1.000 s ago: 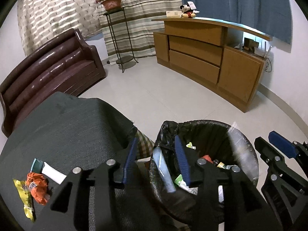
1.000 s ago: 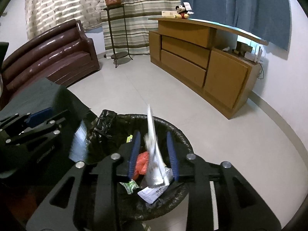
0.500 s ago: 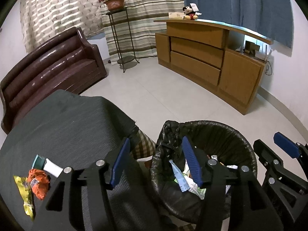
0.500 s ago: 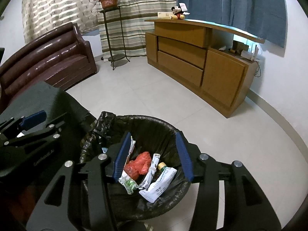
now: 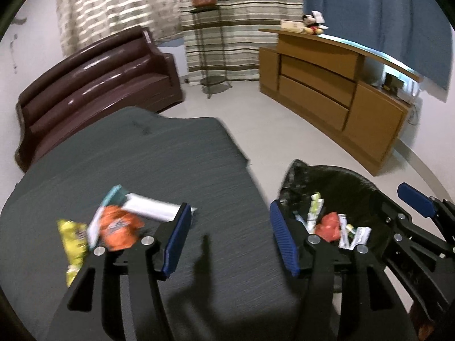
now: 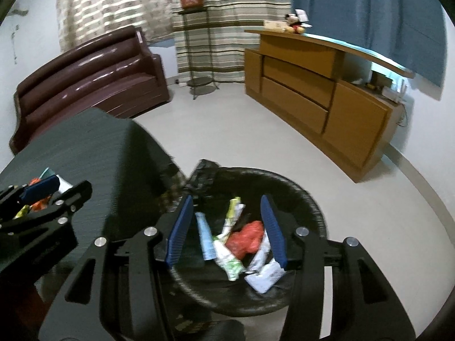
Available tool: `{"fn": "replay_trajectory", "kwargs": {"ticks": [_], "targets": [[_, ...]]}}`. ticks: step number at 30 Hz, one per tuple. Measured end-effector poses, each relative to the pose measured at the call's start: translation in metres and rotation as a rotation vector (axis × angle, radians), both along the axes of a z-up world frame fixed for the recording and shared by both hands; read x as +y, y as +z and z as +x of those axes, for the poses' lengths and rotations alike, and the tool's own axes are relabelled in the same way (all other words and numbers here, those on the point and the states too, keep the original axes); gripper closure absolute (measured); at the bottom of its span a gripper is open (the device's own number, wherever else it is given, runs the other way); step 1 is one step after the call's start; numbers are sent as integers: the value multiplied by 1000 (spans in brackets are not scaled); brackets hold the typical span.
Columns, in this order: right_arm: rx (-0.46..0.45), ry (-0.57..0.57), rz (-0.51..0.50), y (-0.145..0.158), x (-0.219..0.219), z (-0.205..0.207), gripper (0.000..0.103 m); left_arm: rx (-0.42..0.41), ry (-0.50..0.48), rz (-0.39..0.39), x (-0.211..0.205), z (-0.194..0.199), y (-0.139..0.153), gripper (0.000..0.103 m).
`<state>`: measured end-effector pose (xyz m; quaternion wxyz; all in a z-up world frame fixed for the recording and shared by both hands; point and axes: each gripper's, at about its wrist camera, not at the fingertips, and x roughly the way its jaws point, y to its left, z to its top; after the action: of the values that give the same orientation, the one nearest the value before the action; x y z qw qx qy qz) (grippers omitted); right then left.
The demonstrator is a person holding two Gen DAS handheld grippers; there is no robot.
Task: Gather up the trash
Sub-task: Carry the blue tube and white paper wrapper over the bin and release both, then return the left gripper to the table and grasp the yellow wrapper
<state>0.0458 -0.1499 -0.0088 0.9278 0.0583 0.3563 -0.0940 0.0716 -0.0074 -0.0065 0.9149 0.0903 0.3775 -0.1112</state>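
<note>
My left gripper (image 5: 230,238) is spread wide and empty over the gray table (image 5: 148,153); the leftover wrappers (image 5: 113,221) lie at ten o'clock, just beside my left finger. My right gripper (image 6: 227,227) is released too, hanging over the trash bin (image 6: 310,204), its dropped wrappers (image 6: 236,241) showing between the fingers.

Motion blur smears the wrappers (image 5: 113,224) on the table; printing unreadable.

Room: a brown sofa (image 5: 93,85) stood left, a wooden cabinet (image 5: 335,96) right, striped curtains (image 5: 239,25) behind, on pale floor (image 5: 273,139).
</note>
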Motion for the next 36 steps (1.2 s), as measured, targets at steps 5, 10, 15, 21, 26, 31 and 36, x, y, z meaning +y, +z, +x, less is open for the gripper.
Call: {"fn": "replay_trajectory", "kwargs": {"ticks": [5,10,15,21,26,31,36], "targets": [[-1,75,-4,3,36,4,50,-6,67,-5,32,-3,6,46],[-5,144,-9,5,68,5,47,-21,131,-8,64,-6,12,42],[-2,207,-18,7,101,8,47,-21,196,0,95,-8,9,42],[7,256,-23,7,129,12,47,7,267,2,128,-3,-2,40],[18,278,-28,5,142,16,47,48,295,1,142,3,-15,40],[33,291,-29,3,153,20,47,97,289,-31,147,11,-22,40],[35,294,-35,3,160,25,47,134,263,-66,152,16,-25,40]]}}
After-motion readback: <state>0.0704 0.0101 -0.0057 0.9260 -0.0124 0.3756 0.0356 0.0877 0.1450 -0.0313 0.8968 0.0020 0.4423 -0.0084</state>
